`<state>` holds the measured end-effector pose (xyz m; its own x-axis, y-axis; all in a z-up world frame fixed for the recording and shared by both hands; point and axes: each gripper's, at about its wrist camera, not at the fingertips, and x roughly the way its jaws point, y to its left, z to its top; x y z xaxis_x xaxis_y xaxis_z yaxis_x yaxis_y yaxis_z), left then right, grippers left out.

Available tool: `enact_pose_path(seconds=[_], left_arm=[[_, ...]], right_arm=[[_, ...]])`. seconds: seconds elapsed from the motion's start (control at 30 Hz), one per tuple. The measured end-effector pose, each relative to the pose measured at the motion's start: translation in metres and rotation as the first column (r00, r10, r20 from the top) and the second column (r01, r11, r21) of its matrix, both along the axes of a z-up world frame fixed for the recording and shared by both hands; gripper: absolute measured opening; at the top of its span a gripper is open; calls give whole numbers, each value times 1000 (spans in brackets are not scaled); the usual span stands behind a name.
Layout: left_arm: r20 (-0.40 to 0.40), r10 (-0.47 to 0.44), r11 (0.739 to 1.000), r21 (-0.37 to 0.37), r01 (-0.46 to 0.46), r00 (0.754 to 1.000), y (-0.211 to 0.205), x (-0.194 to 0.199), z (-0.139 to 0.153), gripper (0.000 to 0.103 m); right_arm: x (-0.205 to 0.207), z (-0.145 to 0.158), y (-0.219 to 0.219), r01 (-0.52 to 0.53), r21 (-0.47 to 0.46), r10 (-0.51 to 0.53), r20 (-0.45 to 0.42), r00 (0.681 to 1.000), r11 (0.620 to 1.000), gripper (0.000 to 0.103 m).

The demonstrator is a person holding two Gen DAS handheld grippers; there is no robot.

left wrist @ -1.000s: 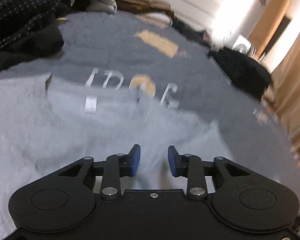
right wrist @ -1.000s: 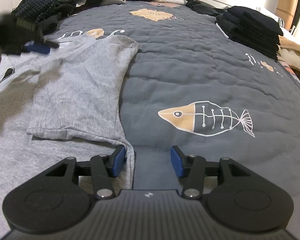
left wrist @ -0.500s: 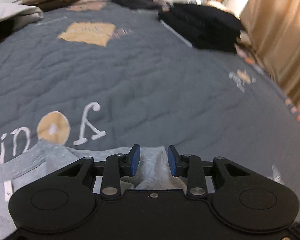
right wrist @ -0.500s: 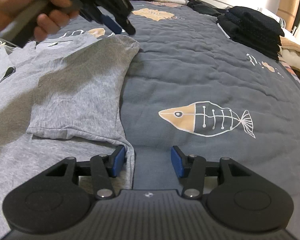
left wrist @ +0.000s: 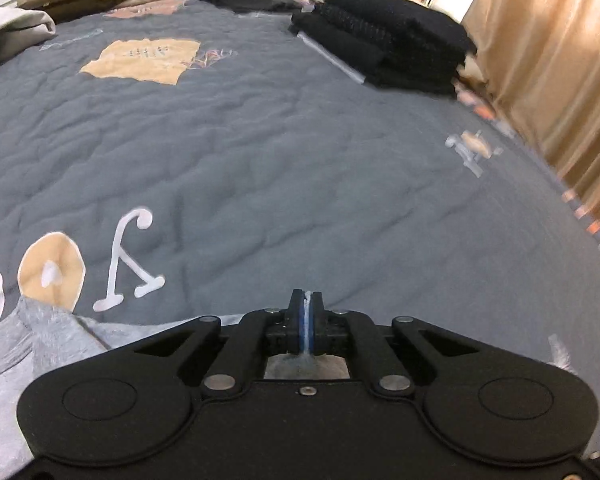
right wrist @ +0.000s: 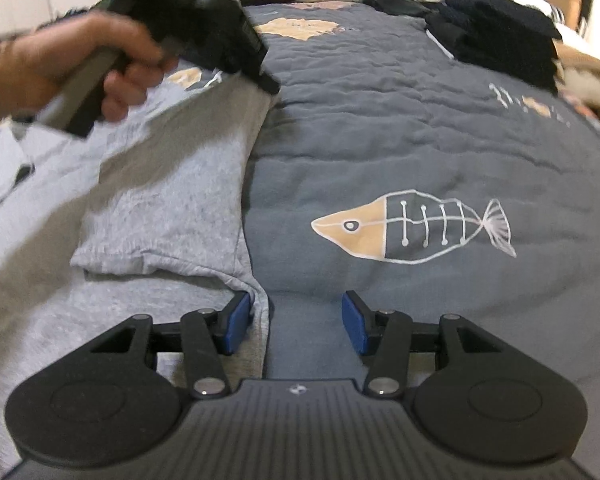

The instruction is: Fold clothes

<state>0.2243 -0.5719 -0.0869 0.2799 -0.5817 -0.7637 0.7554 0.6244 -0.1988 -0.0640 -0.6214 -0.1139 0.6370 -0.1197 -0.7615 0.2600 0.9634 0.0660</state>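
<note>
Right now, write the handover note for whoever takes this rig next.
Left tool: shut on the grey T-shirt, pinching its far edge by the sleeve.
Right tool: open, low at the shirt's near side edge; fabric lies by its left pad, not pressed.
The shirt lies flat on the grey quilt, sleeve already folded in. Folded black clothes are stacked at the far right.
Left: grip the near edge, fold the shirt over, then stack it.
</note>
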Motion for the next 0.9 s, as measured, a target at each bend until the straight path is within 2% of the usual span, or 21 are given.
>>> enact_pose_path(seconds=[0.13, 0.17, 0.3, 0.33, 0.37, 0.5, 0.6, 0.8, 0.9], left_arm=[[-4, 88, 996, -33, -88, 996, 22, 1, 10, 33], [0, 101, 994, -49, -100, 995, 31, 0, 15, 37], [20, 122, 986, -121, -118, 992, 75, -12, 42, 39], [16, 137, 981, -141, -133, 990, 89, -18, 47, 45], [7, 151, 976, -160, -148, 988, 105, -25, 50, 54], [-28, 201, 953, -225, -202, 979, 169, -57, 54, 55], [-41, 260, 933, -246, -262, 965, 215, -88, 54, 55], [-23, 405, 883, -249, -398, 914, 293, -147, 53, 55], [-22, 464, 849, -274, -452, 885, 322, -161, 50, 64]], right_arm=[[-2, 5, -7, 12, 53, -12, 6, 1000, 999, 50], [-2, 6, -9, 14, 66, -15, 8, 1000, 998, 50], [-10, 25, -16, 35, 72, -37, 28, 999, 997, 50], [-12, 30, -18, 40, 73, -43, 33, 999, 996, 50], [-15, 37, -21, 53, 85, -58, 63, 996, 995, 50], [-28, 62, -30, 95, 154, -124, 191, 974, 984, 50], [-25, 66, -26, 82, 228, -139, 249, 958, 970, 50], [1, 61, 21, -48, 262, -28, 279, 960, 964, 50], [13, 56, 43, -83, 249, 16, 260, 965, 965, 50]])
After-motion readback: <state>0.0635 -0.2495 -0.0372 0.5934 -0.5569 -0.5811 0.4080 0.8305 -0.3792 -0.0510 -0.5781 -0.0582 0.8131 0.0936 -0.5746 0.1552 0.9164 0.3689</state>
